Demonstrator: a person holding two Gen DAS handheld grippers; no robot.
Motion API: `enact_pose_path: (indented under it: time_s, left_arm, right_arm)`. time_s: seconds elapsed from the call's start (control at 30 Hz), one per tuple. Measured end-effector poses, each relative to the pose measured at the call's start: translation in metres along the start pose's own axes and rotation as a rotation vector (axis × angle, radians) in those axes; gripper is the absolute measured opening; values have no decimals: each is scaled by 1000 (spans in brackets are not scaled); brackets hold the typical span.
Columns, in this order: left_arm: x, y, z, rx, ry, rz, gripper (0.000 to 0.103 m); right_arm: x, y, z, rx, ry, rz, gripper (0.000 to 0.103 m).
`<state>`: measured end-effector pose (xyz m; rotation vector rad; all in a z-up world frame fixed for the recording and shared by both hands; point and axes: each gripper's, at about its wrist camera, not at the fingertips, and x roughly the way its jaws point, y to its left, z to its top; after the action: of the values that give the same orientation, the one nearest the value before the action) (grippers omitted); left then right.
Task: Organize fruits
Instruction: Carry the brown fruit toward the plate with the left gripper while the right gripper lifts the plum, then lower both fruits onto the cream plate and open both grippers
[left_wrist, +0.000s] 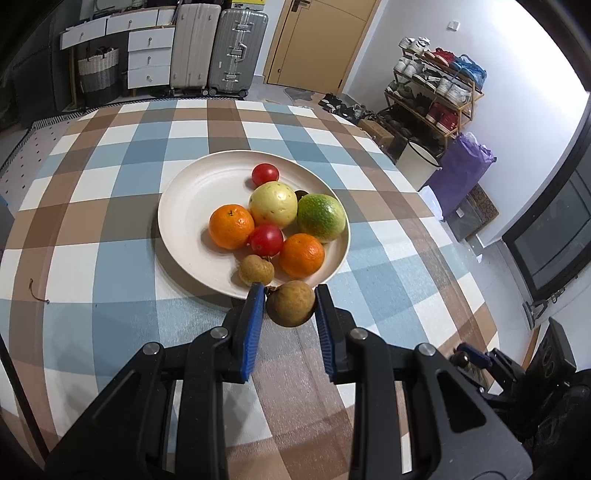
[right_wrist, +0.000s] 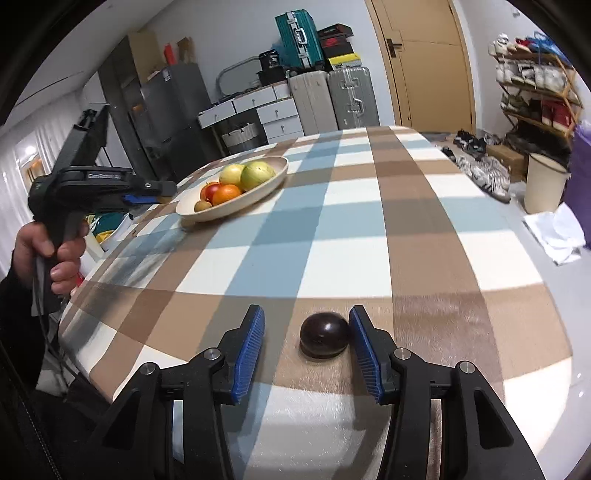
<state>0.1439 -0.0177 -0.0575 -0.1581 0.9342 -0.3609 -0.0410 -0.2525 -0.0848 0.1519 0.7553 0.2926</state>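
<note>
Left gripper (left_wrist: 290, 301) angles down, fingers (left_wrist: 255, 314) clamped. Right gripper (right_wrist: 306, 336) angles down, fingers parted. A hand (right_wrist: 55, 251) at 9 o'clock grips the left handle.

Handheld gripper pair, black frames with blue ribbed pads

Left gripper (left_wrist: 290, 295), right gripper (right_wrist: 306, 325): black angular link arms, silver round pivot screws, blue ridged finger pads (right_wrist: 249, 354). Pistol-style black handle, white lettering on body. Person's hand (right_wrist: 55, 254), dark sleeve.

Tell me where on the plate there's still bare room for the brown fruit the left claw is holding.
The plate is bare across its left half and far rim, left of the orange and beyond the small tomato. The near-right side is crowded: yellow fruit, green fruit, second orange.
</note>
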Motion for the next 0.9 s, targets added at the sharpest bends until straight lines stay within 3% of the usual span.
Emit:
enact_pose_path:
  time_s: [0.13, 0.23, 0.53, 0.9]
  left_arm:
    - [-9, 1, -3, -2, -10, 13, 25]
    - [-11, 3, -4, -11, -7, 17, 25]
    - [-13, 6, -3, -13, -18, 8, 25]
    - [-16, 12, 12, -10, -36, 15, 25]
  right_arm:
    - [1, 1, -3, -22, -6, -21, 41]
    - [-1, -5, -3, -3, -11, -26, 27]
    - [-4, 11, 22, -38, -63, 59, 27]
    - [30, 67, 115, -119, -136, 290, 27]
